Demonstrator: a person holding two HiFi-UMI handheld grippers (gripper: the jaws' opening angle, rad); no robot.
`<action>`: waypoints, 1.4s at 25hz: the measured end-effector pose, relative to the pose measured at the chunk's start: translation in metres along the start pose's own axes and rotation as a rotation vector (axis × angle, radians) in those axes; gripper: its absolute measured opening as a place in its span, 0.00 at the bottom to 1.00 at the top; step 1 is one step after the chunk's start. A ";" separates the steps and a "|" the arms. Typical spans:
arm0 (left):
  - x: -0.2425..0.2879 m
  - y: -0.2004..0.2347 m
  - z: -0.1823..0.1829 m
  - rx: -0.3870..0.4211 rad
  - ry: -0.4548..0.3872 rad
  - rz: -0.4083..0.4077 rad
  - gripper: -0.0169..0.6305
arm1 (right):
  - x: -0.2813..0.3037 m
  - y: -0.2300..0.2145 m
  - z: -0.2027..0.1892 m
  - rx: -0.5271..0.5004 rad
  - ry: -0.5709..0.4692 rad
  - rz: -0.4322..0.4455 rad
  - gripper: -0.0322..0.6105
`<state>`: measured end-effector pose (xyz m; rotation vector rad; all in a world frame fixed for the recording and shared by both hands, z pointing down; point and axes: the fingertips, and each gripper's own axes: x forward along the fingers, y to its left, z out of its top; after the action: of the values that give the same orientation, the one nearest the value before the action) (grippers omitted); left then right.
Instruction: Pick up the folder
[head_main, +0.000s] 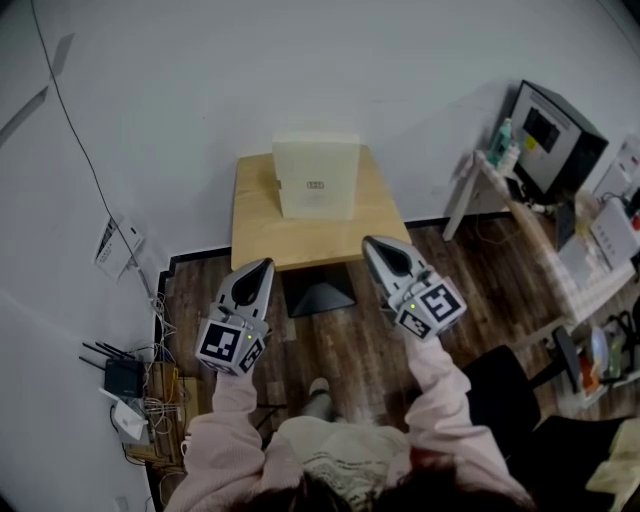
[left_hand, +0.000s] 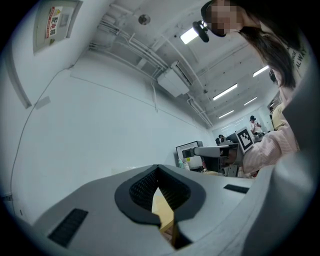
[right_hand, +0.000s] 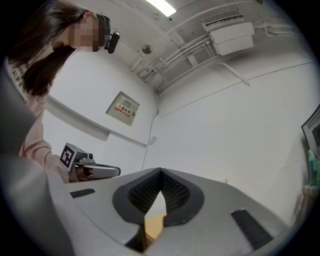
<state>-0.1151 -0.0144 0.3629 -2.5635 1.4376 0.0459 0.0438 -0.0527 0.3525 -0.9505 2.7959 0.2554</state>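
White wall (head_main: 200, 80); dark wood floor (head_main: 340, 340); small wooden table (head_main: 260, 240); ceiling strip lights (left_hand: 225, 91).

A folder (head_main: 316, 178) stands at the far edge of the worktop (head_main: 258, 236), by the wall (head_main: 300, 70). The left gripper (head_main: 264, 266) and right gripper (head_main: 371, 244) flank its near corners. A monitor (head_main: 548, 135) sits far right.

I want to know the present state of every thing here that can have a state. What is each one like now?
folder: standing upright on the table, not held, nothing touching it.
left gripper: jaws shut, empty, apart from the folder.
right gripper: jaws shut, empty, apart from the folder.
wooden table: bears only the folder.
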 end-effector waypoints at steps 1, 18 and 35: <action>0.005 0.002 -0.003 -0.001 0.003 -0.004 0.02 | 0.003 -0.004 -0.002 0.001 0.001 -0.001 0.04; 0.088 0.059 -0.017 -0.007 0.005 -0.032 0.02 | 0.061 -0.077 -0.023 0.004 0.016 -0.046 0.04; 0.130 0.104 -0.036 -0.030 0.003 -0.081 0.02 | 0.103 -0.108 -0.045 -0.005 0.050 -0.101 0.04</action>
<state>-0.1374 -0.1838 0.3653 -2.6438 1.3424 0.0521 0.0244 -0.2070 0.3616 -1.1104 2.7822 0.2271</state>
